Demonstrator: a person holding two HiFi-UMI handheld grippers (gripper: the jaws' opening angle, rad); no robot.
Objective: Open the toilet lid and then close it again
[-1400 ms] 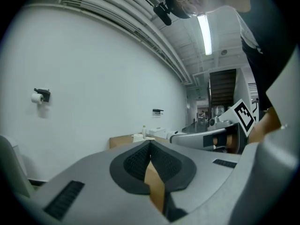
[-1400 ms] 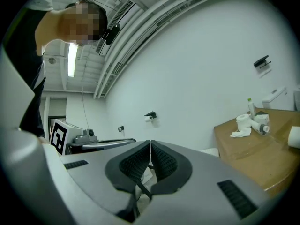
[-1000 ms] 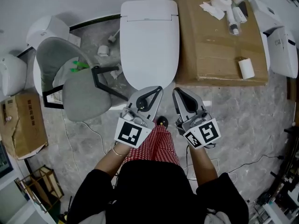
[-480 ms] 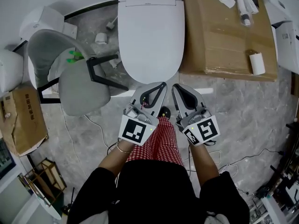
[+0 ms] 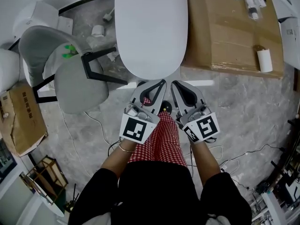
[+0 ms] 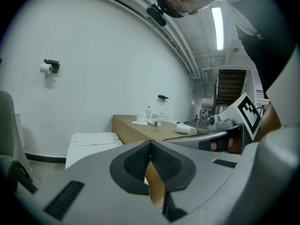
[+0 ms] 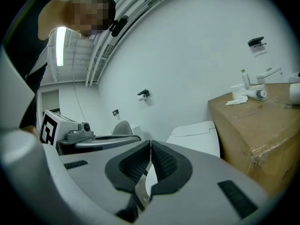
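Observation:
The white toilet (image 5: 151, 27) stands at the top middle of the head view with its lid (image 5: 151, 36) down flat. My left gripper (image 5: 162, 82) and my right gripper (image 5: 172, 84) are both shut and hold nothing. They sit side by side just short of the lid's front edge, tips pointing at it, not touching it. In the left gripper view the closed lid (image 6: 91, 142) lies beyond my shut left gripper (image 6: 150, 144). The right gripper view has the lid (image 7: 197, 135) past my shut right gripper (image 7: 150, 144).
A grey chair (image 5: 70, 76) with a black frame stands left of the toilet. To the right is a large cardboard box (image 5: 229, 27) bearing a paper roll (image 5: 265, 60) and small bottles. Another cardboard box (image 5: 21, 121) sits far left. Cables trail over the marble floor.
The head view has moved forward, so the toilet sits higher and larger in frame. Both grippers have come closer to the lid's front edge and stay shut.

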